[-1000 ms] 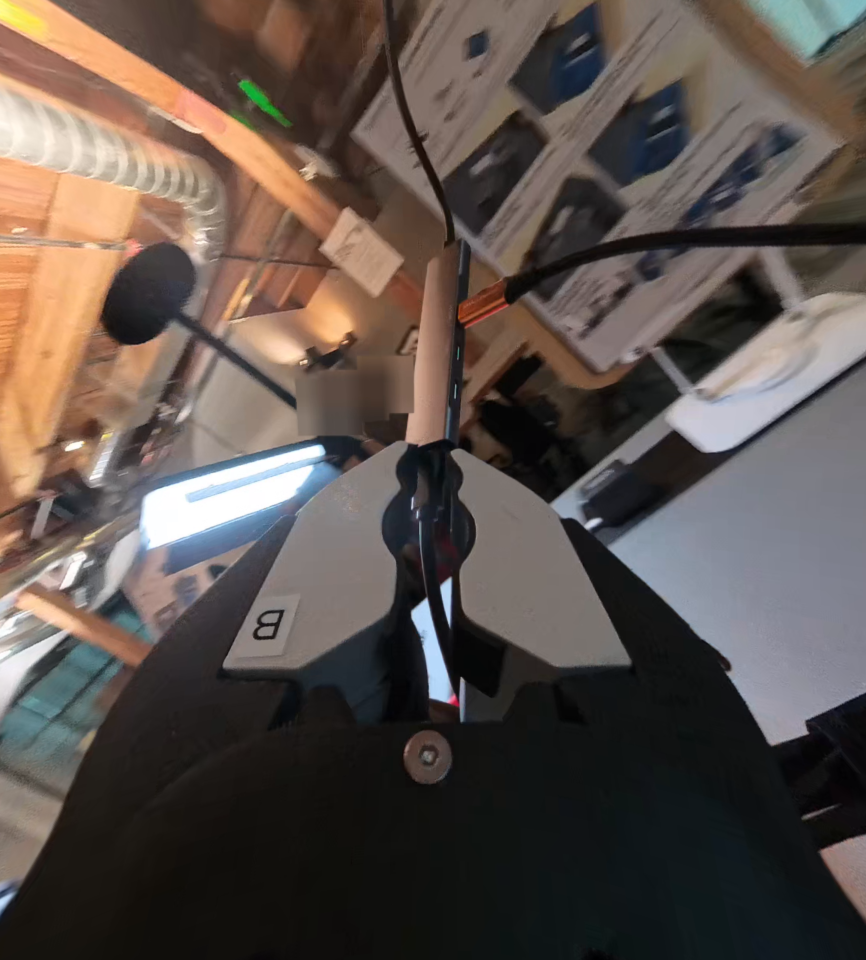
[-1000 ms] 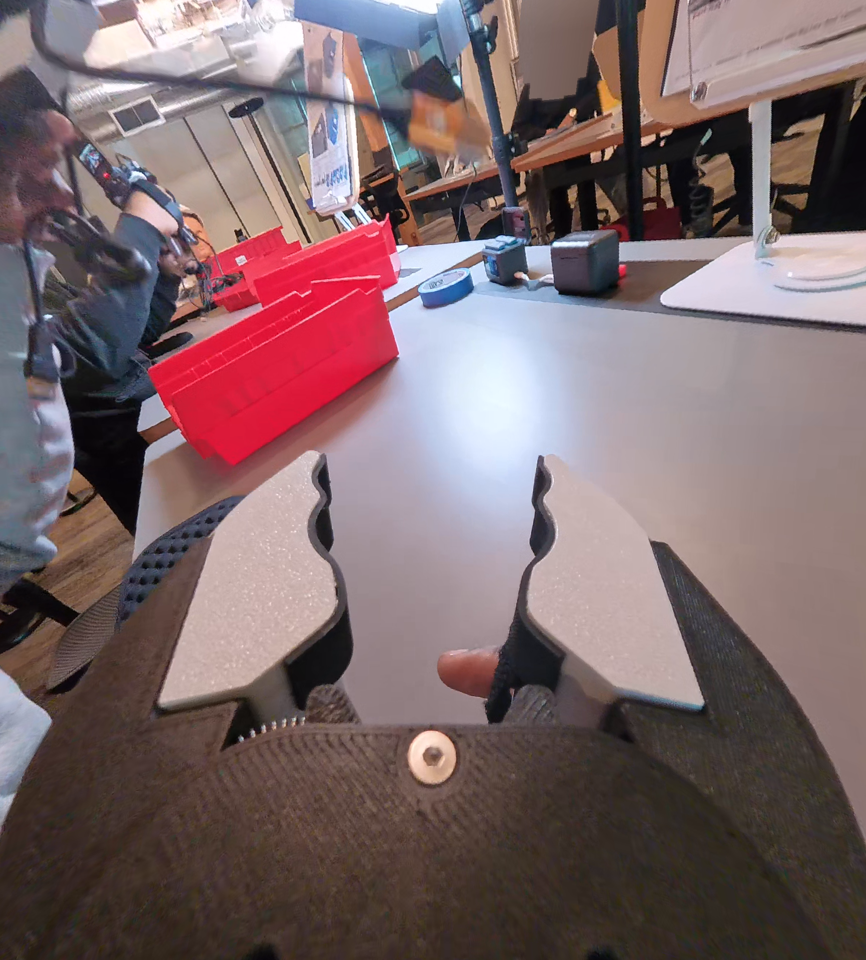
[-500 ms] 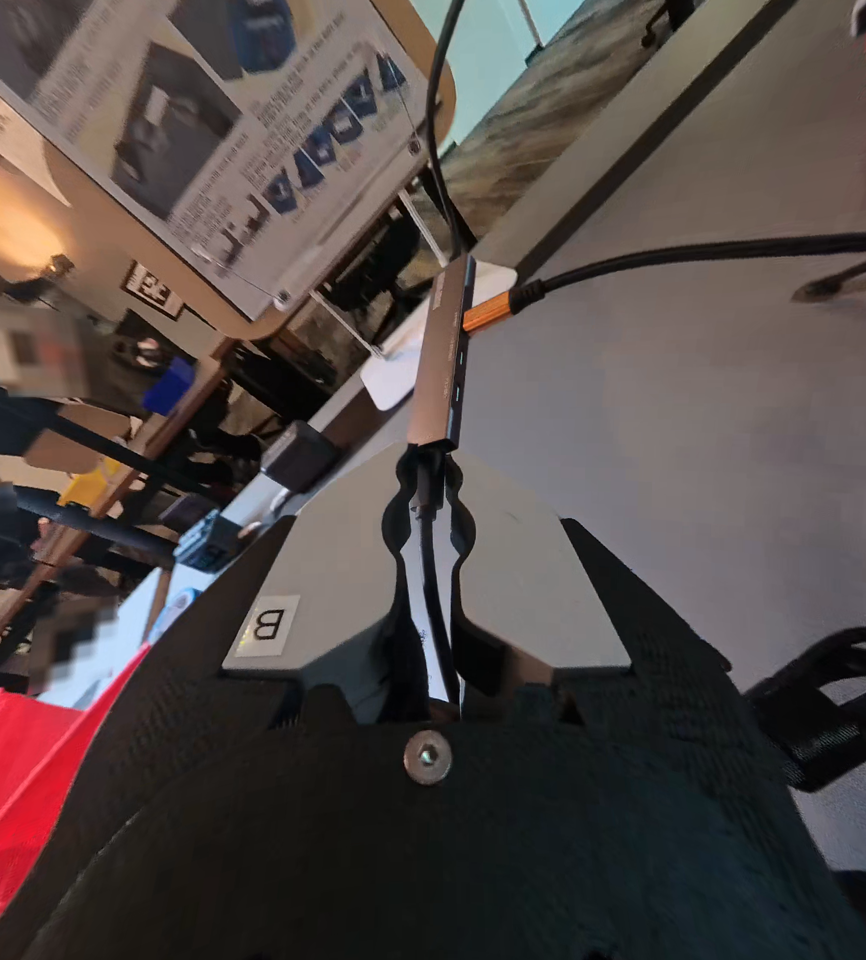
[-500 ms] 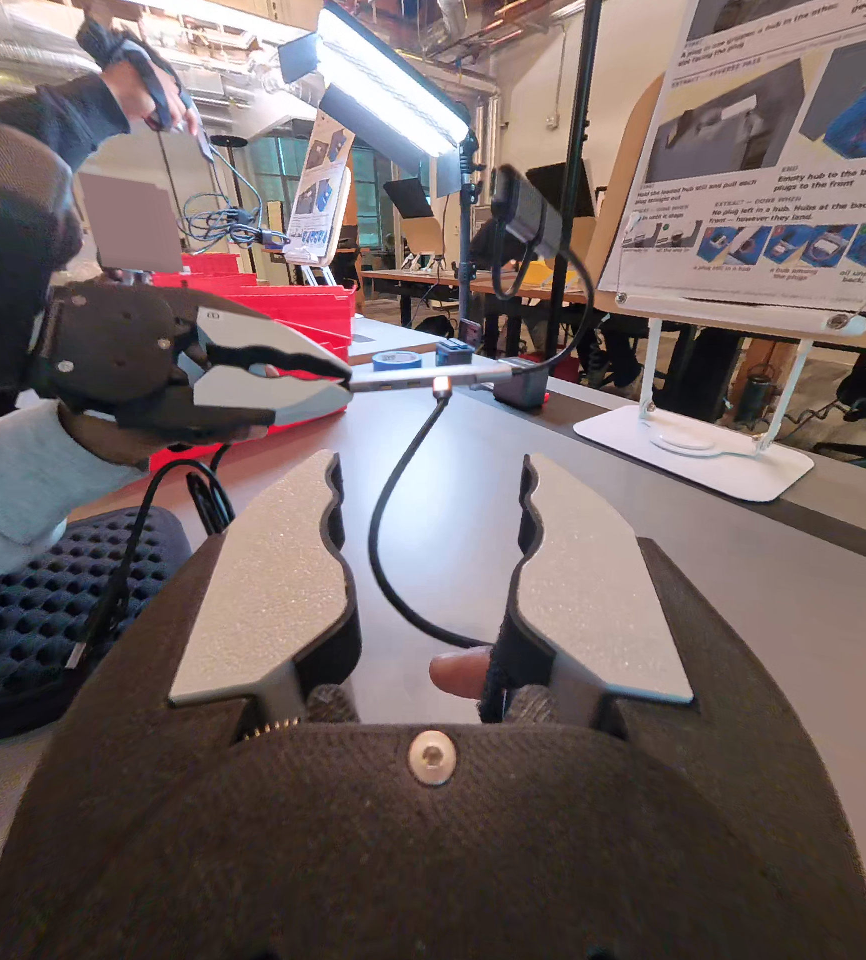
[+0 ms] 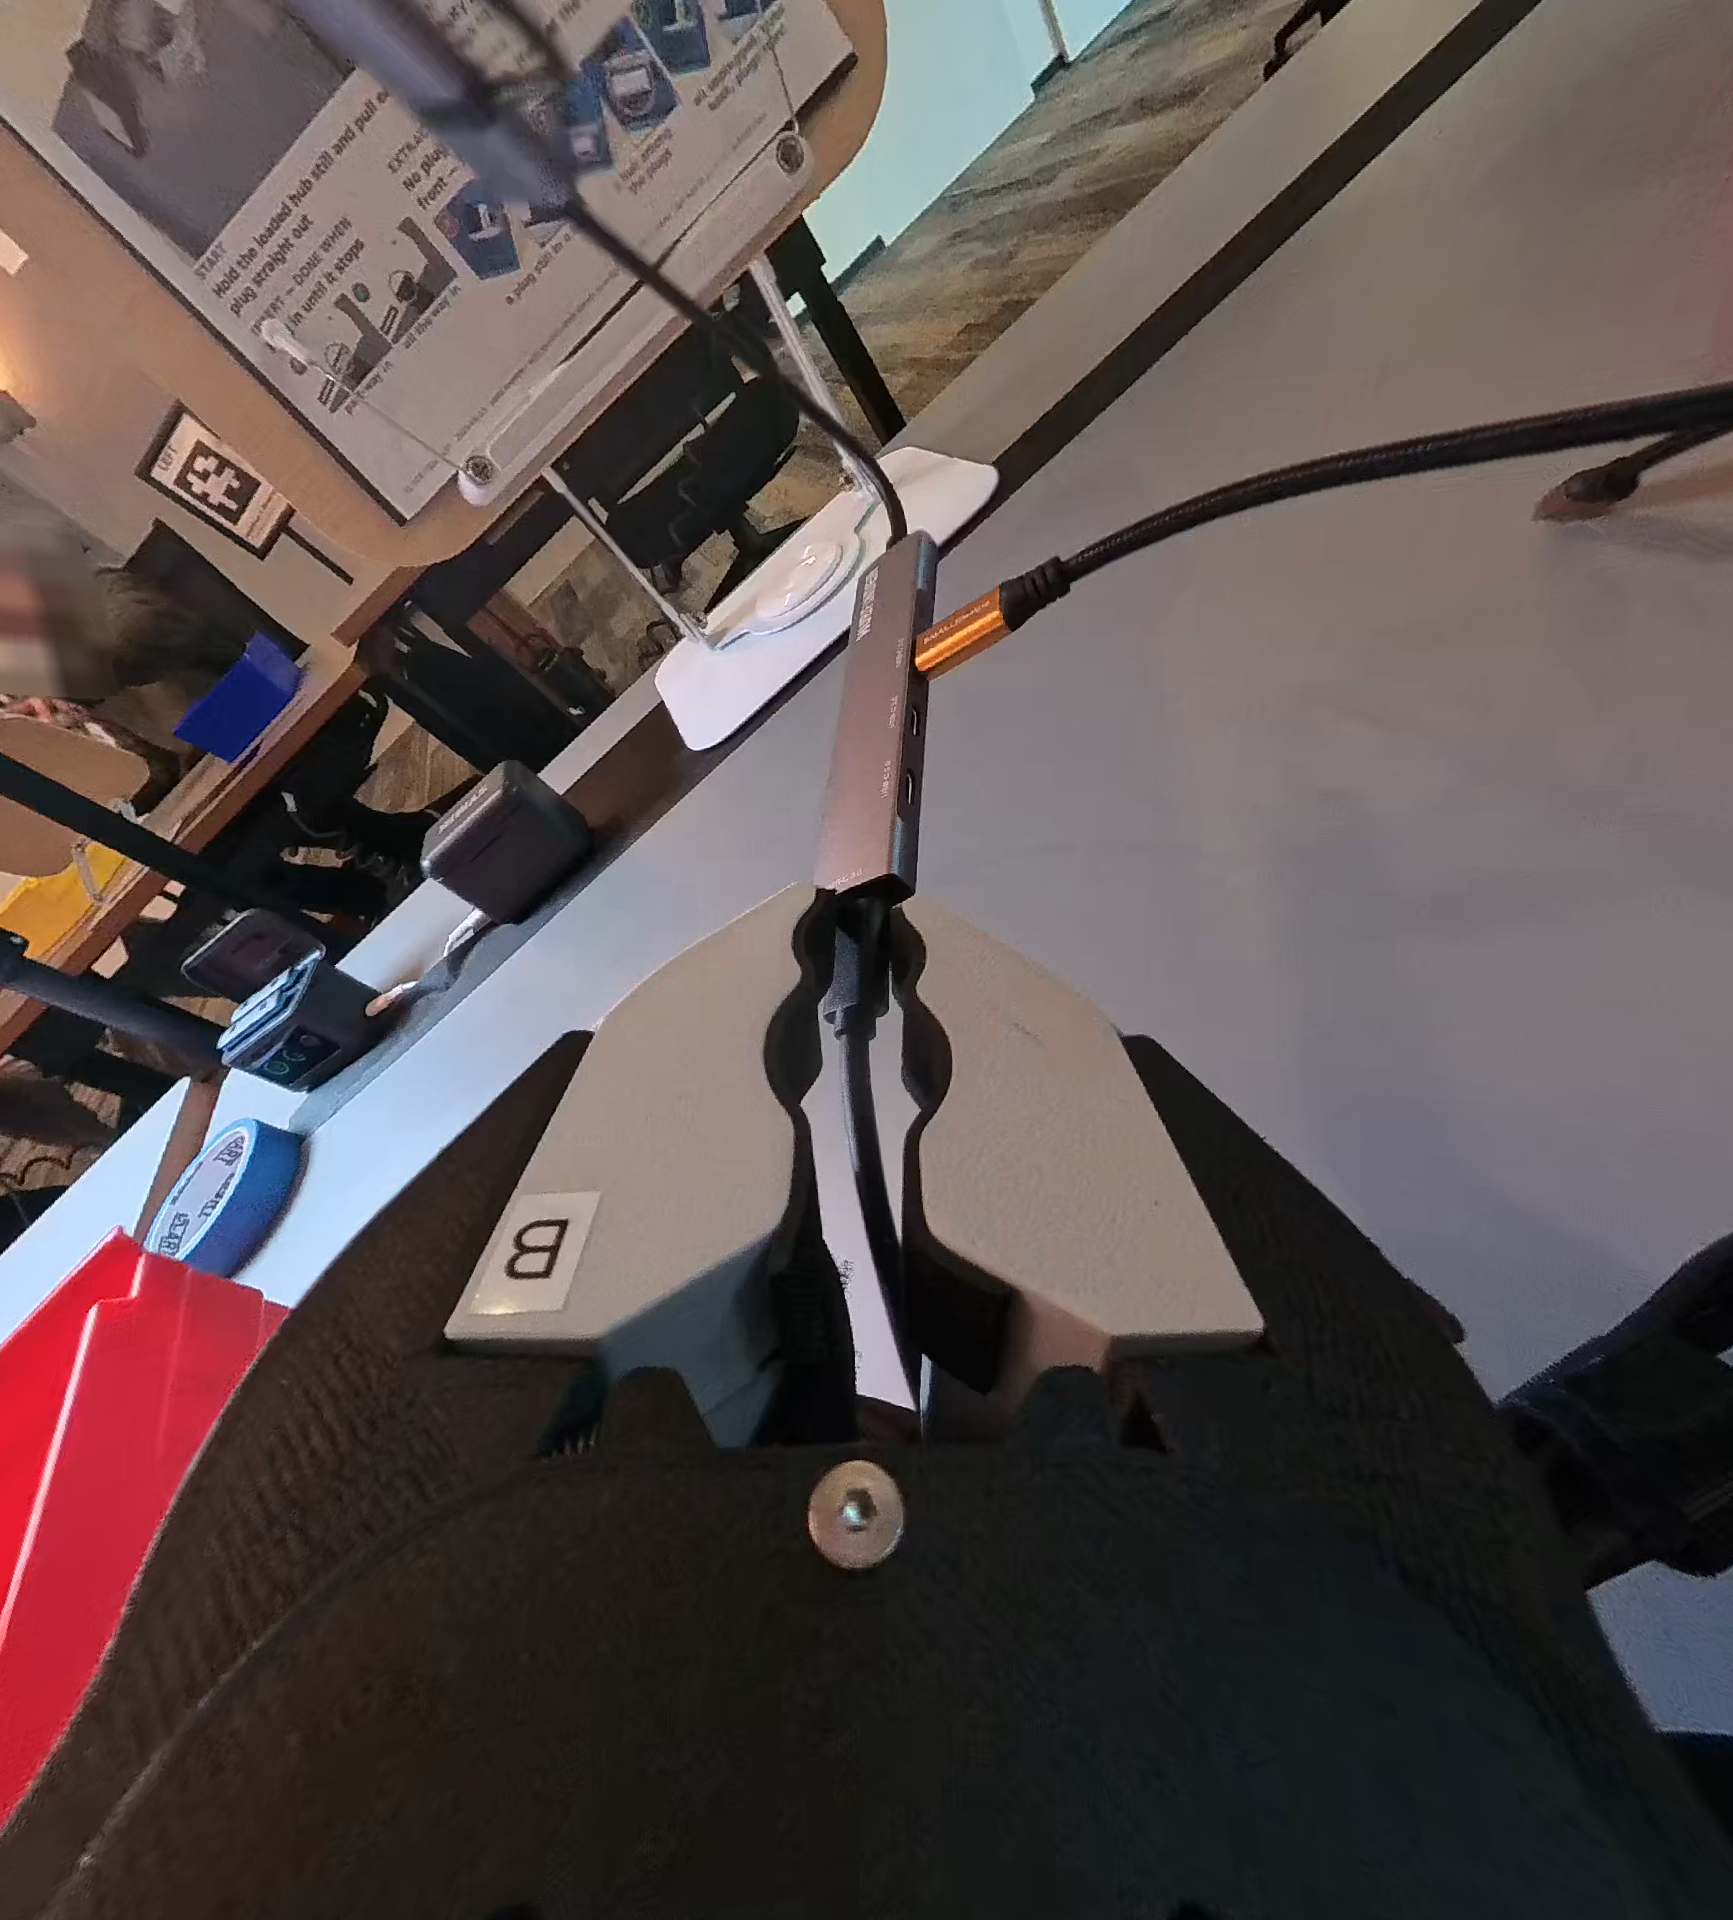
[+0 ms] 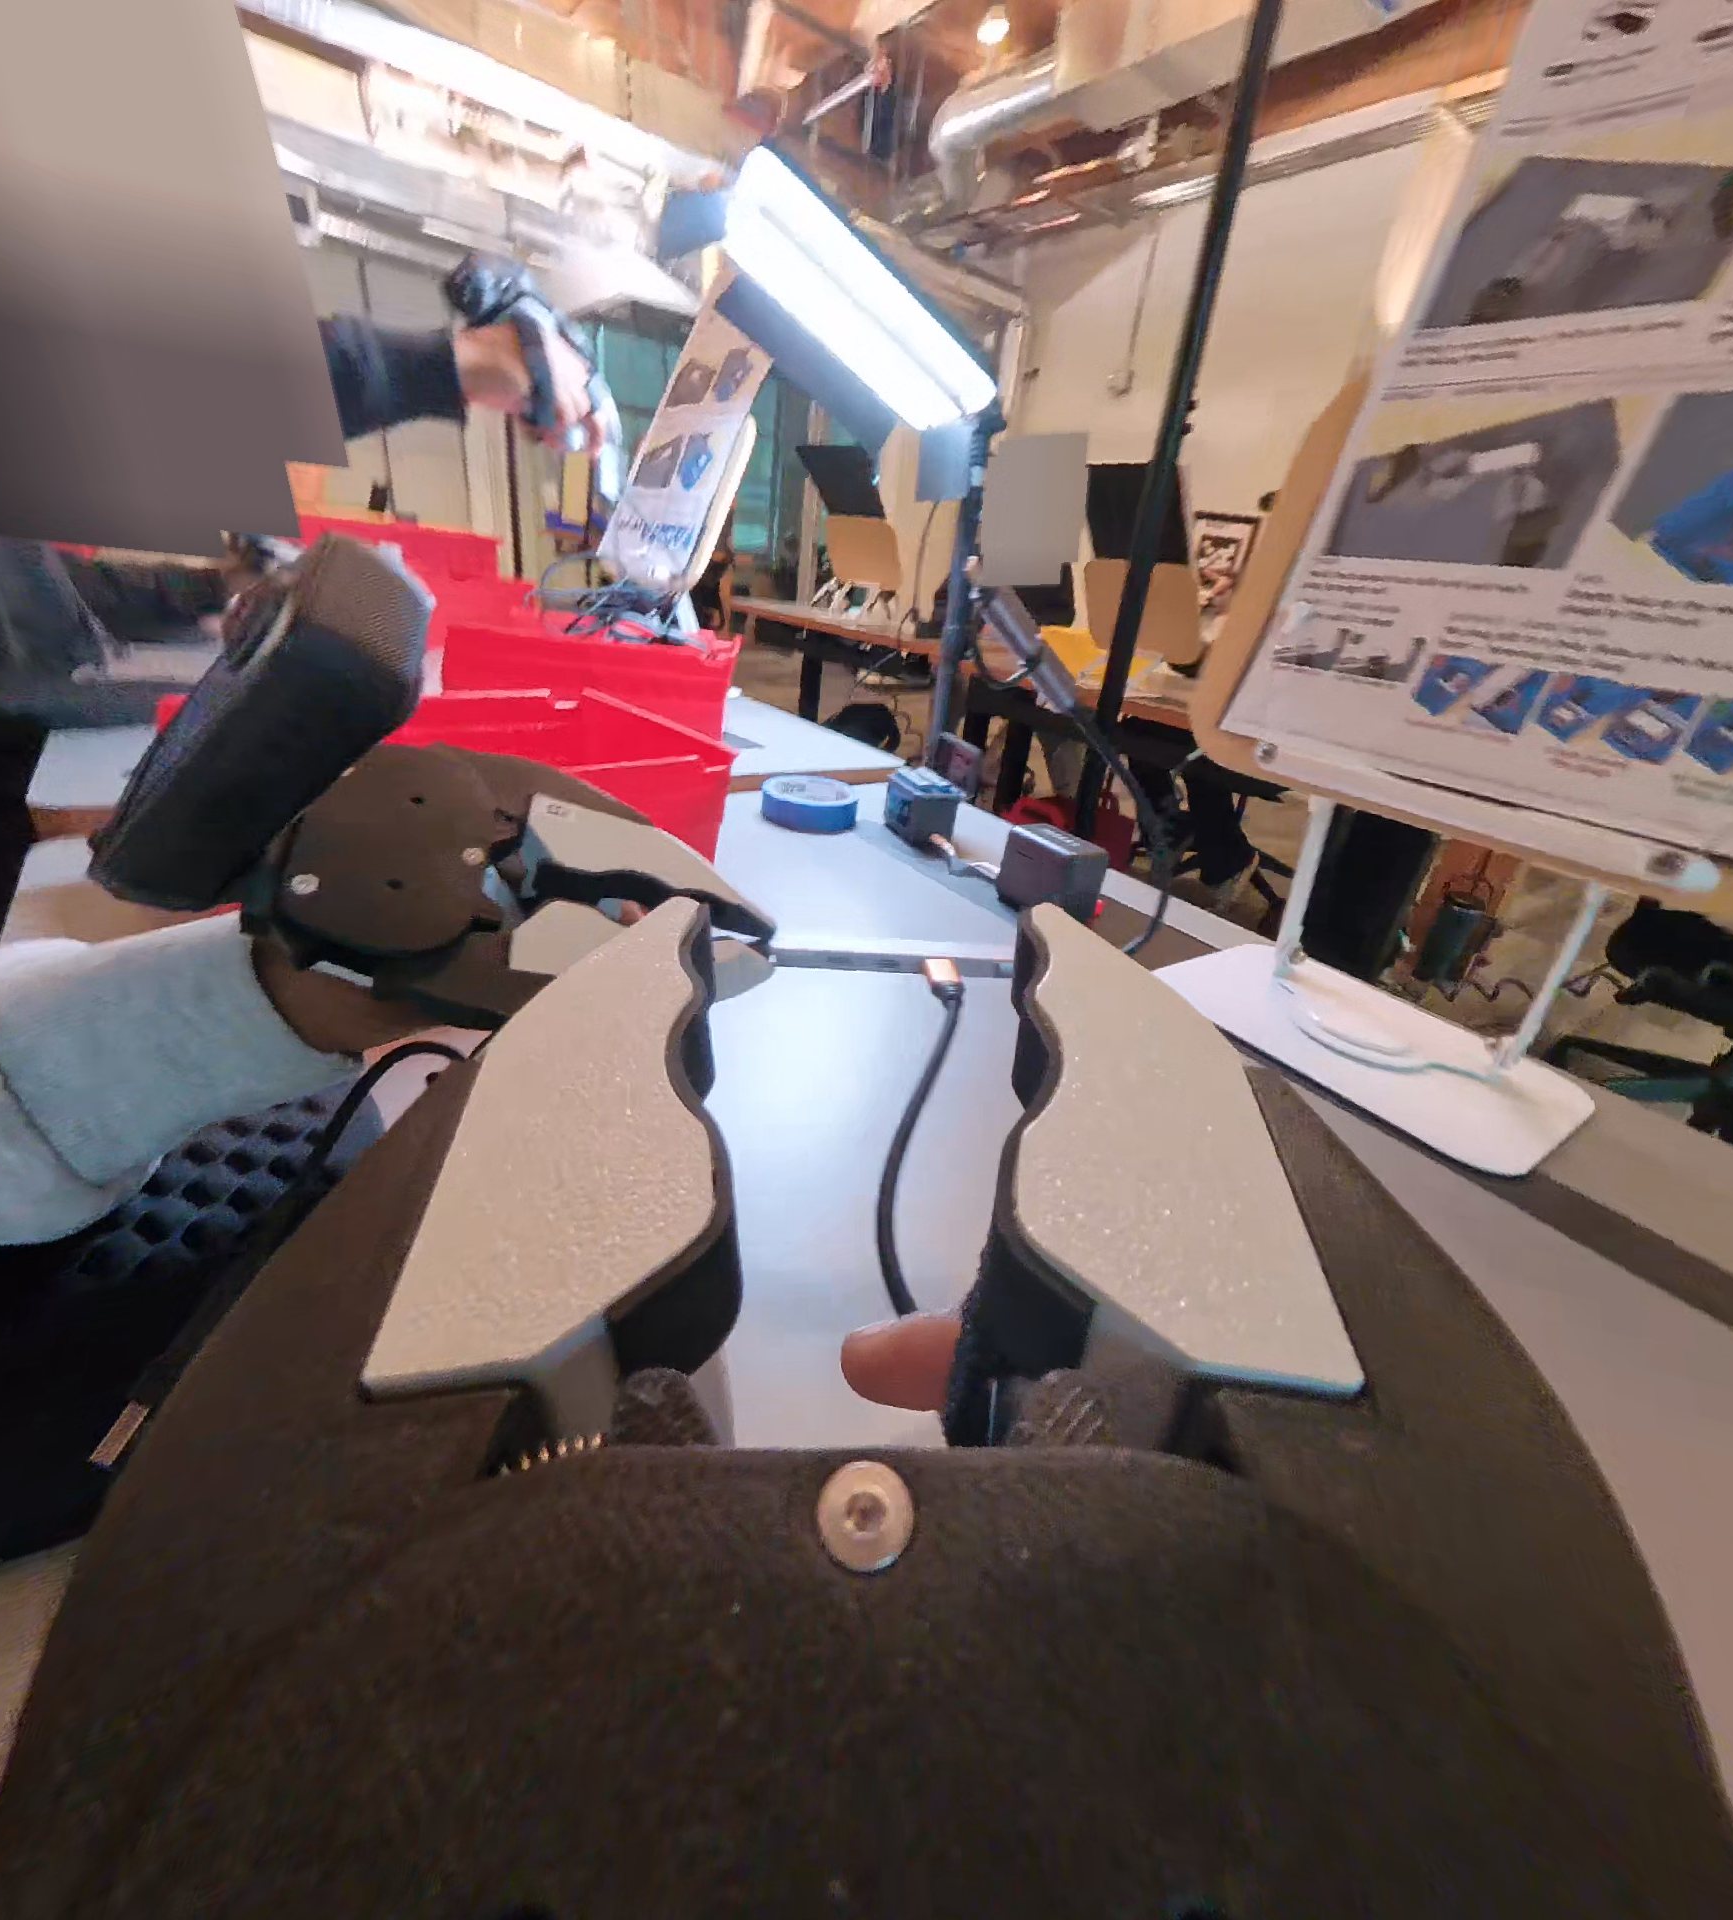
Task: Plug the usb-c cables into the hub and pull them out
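Hub: a slim grey USB-C hub (image 5: 877,727) held in the air above the grey worktop (image 5: 1361,935), its near end at the tips of the left tool (image 5: 857,914).
Plugged cable: a black braided cable (image 5: 1361,478) with an orange plug (image 5: 957,642) sits in a side port near the hub's far end; two ports nearer the tool are bare.
Hub's own lead: a black lead (image 5: 867,1122) runs from the near end back between the left tool's fingers.
Left tool: clenched on the hub's near end, at its lead plug.
Right tool: right tool (image 6: 862,935) released, fingers wide apart and holding nothing, aimed at the hub (image 6: 883,961) with the orange plug (image 6: 940,971) framed between them.
Surroundings: blue tape roll (image 6: 808,802), red bins (image 6: 581,707), and an instruction board on a white stand (image 6: 1381,1060) at the worktop's far edge.
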A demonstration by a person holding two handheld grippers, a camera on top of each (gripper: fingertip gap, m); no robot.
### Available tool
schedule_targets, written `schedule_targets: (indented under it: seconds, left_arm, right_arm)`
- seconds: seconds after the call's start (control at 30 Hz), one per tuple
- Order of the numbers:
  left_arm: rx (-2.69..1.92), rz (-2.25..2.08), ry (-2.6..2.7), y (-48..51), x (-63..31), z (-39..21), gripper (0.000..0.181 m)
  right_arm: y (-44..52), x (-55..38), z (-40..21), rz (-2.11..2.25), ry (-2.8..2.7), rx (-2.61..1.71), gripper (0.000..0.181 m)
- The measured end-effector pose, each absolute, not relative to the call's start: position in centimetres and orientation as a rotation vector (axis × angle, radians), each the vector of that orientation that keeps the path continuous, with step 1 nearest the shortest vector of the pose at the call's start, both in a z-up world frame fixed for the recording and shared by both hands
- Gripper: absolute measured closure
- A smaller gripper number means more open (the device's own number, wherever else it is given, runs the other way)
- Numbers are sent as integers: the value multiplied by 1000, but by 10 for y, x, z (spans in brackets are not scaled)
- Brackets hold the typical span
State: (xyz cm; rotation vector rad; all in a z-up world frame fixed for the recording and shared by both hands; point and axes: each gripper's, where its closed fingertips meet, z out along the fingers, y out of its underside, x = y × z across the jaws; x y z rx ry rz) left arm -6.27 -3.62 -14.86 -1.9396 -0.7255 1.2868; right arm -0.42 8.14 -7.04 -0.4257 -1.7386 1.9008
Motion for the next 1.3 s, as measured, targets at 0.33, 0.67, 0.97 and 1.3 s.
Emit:
schedule_targets:
  seconds: [0.33, 0.67, 0.97, 1.3]
  left_arm:
    - [-1872, 1261, -732, -40, -59, -150, 172]
    - [-1910, 1437, -457, -18, -48, -147, 172]
    - [-1889, 1548, -190, 10, -33, -140, 172]
    - [-1407, 709, -637, -3, -34, -113, 106]
  right_arm:
    - [32, -43, -121, 1487, -1988, -500, 126]
    - [40, -64, -134, 1366, -2135, -592, 138]
    - [46, -72, -147, 1319, -2304, -548, 169]
    - [38, -58, -131, 1198, -2006, -270, 169]
